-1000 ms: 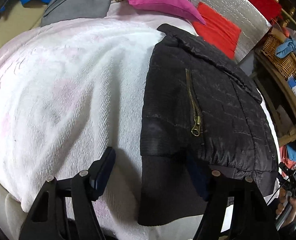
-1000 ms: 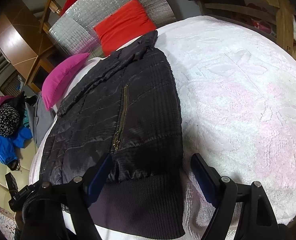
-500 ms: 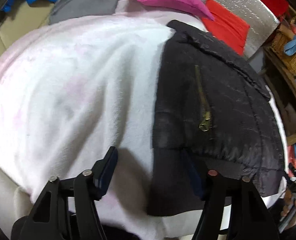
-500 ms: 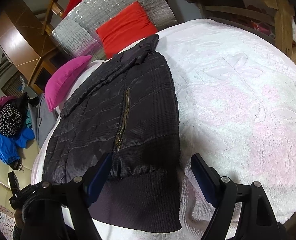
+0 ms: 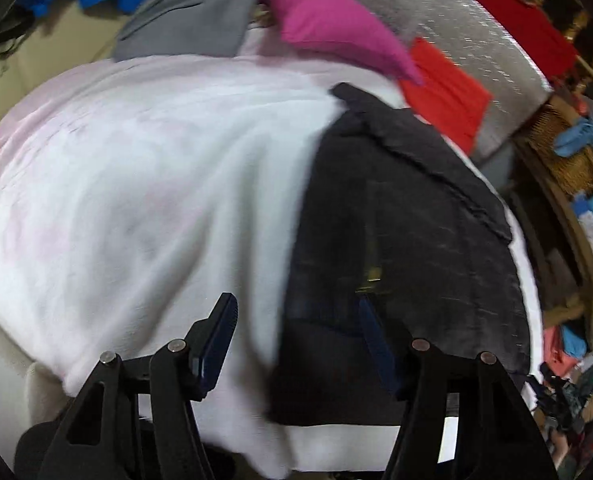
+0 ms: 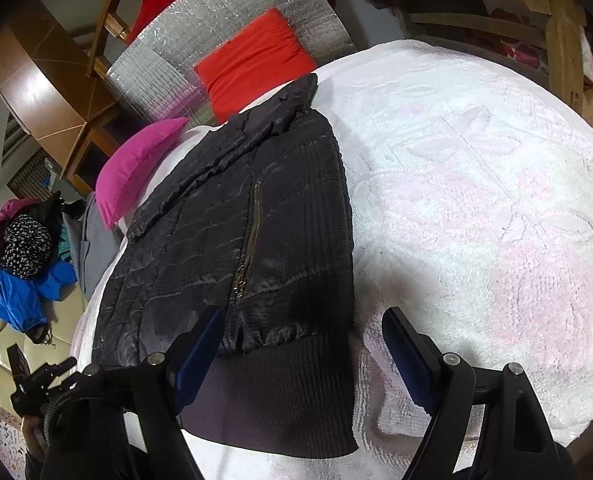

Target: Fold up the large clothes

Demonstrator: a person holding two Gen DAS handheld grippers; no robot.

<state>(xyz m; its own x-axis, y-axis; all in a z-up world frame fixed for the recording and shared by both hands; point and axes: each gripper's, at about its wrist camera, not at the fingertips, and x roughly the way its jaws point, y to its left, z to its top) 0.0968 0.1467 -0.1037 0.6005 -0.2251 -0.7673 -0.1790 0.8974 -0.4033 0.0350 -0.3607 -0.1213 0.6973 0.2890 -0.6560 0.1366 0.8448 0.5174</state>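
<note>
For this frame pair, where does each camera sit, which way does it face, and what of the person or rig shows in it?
Left wrist: on the left gripper, angled down across the white fluffy blanket, black quilted jacket at right; its two blue-padded fingers, which have just been closing on nothing, show.
Right wrist: on the right gripper, angled down over the jacket's ribbed hem; its open fingers show, with the other handheld rig low at left.
Shared: jacket, blanket, magenta pillow, red cushion.
</note>
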